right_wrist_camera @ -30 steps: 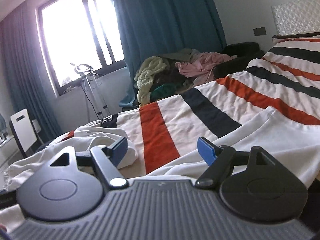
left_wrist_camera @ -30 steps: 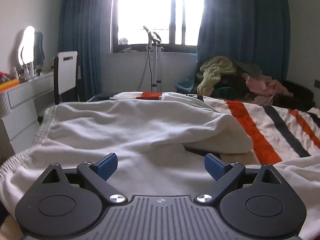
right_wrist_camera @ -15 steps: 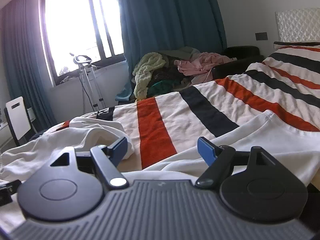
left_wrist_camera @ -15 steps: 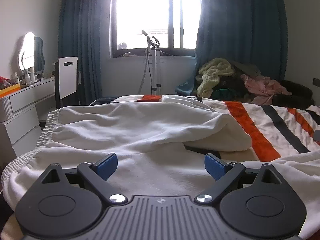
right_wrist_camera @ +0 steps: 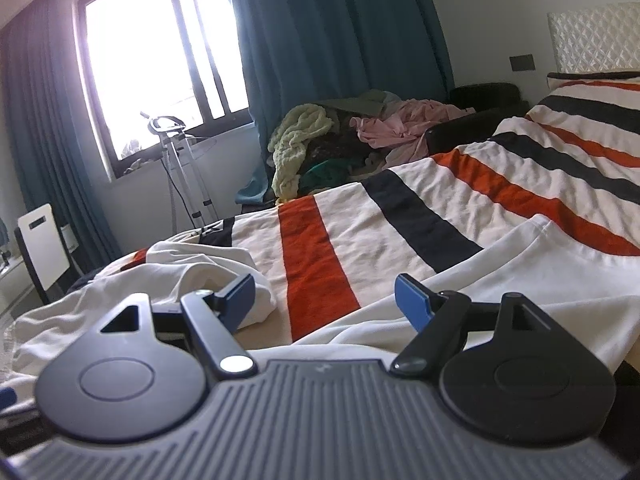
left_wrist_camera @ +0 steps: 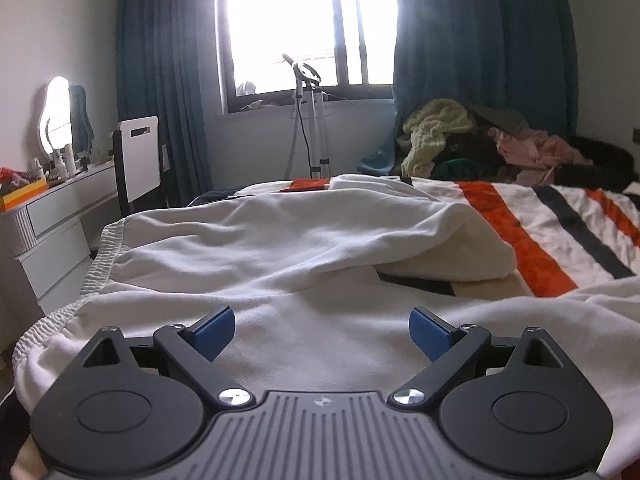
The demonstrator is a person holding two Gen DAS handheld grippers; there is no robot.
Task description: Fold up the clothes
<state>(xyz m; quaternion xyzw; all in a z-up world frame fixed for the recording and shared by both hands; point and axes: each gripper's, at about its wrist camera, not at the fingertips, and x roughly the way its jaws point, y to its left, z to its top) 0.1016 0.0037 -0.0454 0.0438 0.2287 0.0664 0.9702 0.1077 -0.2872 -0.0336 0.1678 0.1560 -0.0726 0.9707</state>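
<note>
White cotton garment [left_wrist_camera: 304, 248] lay rumpled on the striped bed [right_wrist_camera: 360, 224] just ahead of both spread, empty grippers, left gripper [left_wrist_camera: 322, 332] and right gripper [right_wrist_camera: 324, 294], so looked like pre-grab stage, next needing each to pinch an edge.

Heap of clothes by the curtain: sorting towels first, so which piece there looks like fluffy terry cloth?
The pale yellow-green fluffy piece at the heap's window-side end; the pink garment beside it looks thin and smooth.
</note>
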